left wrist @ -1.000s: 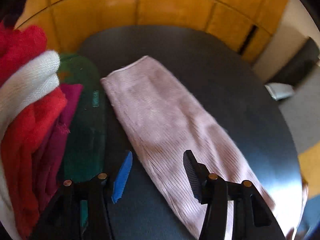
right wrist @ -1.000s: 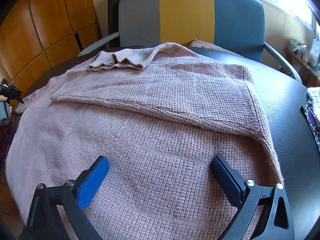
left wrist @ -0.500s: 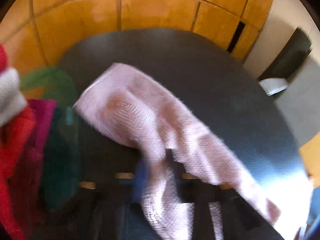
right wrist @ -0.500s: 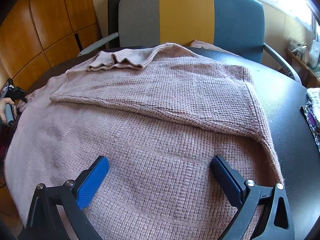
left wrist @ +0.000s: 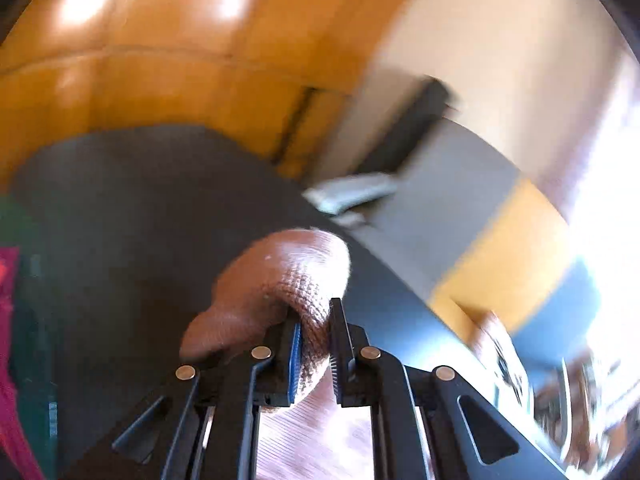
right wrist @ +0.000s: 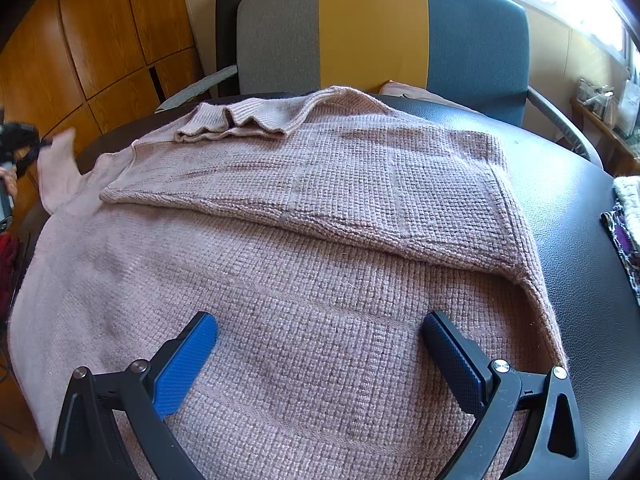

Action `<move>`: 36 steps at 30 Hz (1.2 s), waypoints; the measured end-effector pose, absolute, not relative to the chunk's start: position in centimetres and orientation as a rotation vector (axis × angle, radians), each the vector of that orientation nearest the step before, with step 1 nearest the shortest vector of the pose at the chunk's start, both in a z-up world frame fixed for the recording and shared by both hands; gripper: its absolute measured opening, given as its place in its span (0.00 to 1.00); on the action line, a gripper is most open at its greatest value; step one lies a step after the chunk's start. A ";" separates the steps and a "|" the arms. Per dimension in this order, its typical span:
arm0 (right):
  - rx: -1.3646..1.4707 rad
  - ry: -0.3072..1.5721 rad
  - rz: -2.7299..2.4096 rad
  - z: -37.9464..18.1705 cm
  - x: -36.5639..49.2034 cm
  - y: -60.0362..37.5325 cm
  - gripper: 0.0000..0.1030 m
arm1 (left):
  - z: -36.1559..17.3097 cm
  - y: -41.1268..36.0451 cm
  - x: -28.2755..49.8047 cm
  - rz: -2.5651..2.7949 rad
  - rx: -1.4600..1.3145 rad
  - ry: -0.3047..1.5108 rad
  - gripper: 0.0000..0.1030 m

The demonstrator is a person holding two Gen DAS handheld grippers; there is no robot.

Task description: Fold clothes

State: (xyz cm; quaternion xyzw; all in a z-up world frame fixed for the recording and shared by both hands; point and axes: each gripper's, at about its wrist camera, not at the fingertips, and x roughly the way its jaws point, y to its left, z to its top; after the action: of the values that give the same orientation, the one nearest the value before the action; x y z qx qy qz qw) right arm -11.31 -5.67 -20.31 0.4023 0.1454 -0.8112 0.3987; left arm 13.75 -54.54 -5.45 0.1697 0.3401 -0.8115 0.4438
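Observation:
A dusty-pink knit sweater [right wrist: 320, 240] lies spread on the dark round table [right wrist: 568, 216], its right sleeve folded across the chest. My right gripper [right wrist: 320, 344] is open and hovers low over the sweater's lower body, holding nothing. My left gripper [left wrist: 314, 344] is shut on the sweater's left sleeve [left wrist: 280, 280] and holds it lifted off the table. In the right wrist view the lifted sleeve [right wrist: 56, 172] stands up at the far left, with the left gripper [right wrist: 20, 144] beside it.
A grey, yellow and blue chair [right wrist: 376, 28] stands behind the table. Red, magenta and green clothes [left wrist: 16, 340] lie at the table's left. Patterned cloth [right wrist: 628, 224] lies at the right edge. Wooden wall panels [right wrist: 80, 40] stand behind.
My left gripper came down on the sleeve, shut on it and lifted it, swinging right. The right gripper stayed still and open.

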 end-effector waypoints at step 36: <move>1.083 0.587 -1.957 -17.1 -8.5 -12.7 1.00 | -17.3 -40.3 16.2 -2.340 0.644 0.948 0.38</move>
State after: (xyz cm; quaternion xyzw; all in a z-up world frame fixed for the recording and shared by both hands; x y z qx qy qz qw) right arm -8.54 -12.66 -17.12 0.4287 0.2324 -0.7746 0.4027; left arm 16.23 -40.32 -17.28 0.2384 0.3507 -0.8661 0.2649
